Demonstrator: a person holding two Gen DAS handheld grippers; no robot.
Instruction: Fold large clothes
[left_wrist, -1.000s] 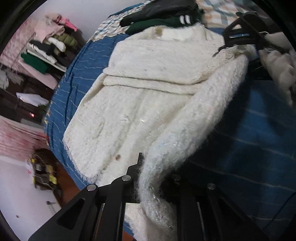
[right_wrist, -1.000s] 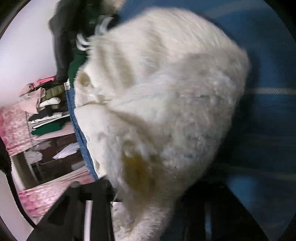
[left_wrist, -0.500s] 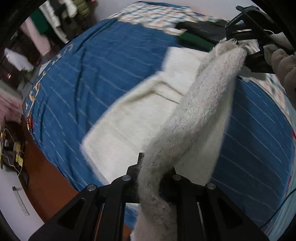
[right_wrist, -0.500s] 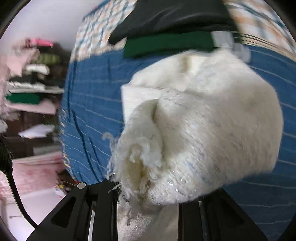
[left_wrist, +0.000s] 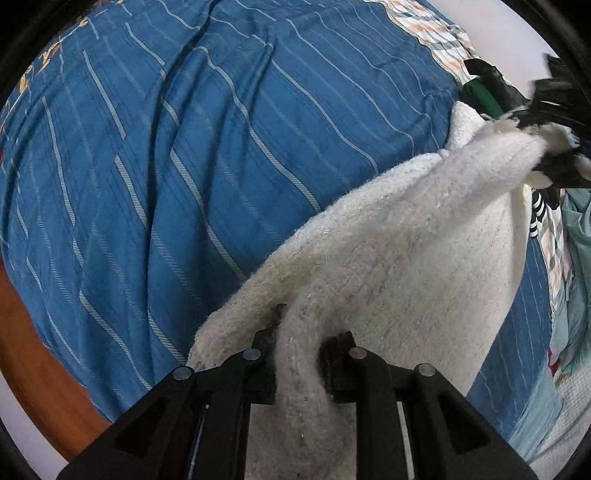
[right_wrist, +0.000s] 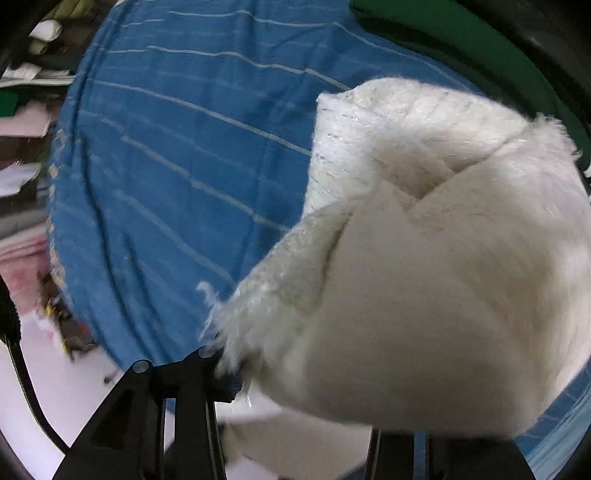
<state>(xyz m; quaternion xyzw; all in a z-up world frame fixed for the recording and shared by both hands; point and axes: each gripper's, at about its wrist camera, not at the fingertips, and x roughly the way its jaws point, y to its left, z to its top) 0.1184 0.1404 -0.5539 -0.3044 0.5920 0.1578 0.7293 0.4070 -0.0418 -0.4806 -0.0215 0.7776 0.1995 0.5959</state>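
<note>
A large fuzzy white sweater (left_wrist: 406, 258) hangs bunched in the air over the blue striped bed (left_wrist: 221, 147), stretched between both grippers. My left gripper (left_wrist: 306, 332) pinches a thick fold of it; its jaws are starting to open, with the cloth still pressed between the pads. At the top right of the left wrist view, my right gripper (left_wrist: 550, 133) holds the sweater's other end. In the right wrist view the sweater (right_wrist: 443, 258) bulges over the right gripper (right_wrist: 306, 398). Those jaws are opening with the cloth between them, and one finger is hidden under the wool.
Folded green and black clothes (right_wrist: 461, 44) lie at the far end of the bed (right_wrist: 166, 147). A checked cover (left_wrist: 436, 33) lies beyond the blue one. Wooden floor (left_wrist: 29, 350) shows past the bed's edge. Shelves of clothes (right_wrist: 22, 110) stand to the left.
The sweater has been lifted off the bed and swept to the right, leaving bare blue cover beneath. Both grippers travelled with it and rolled. The right jaws stand wider than before.
</note>
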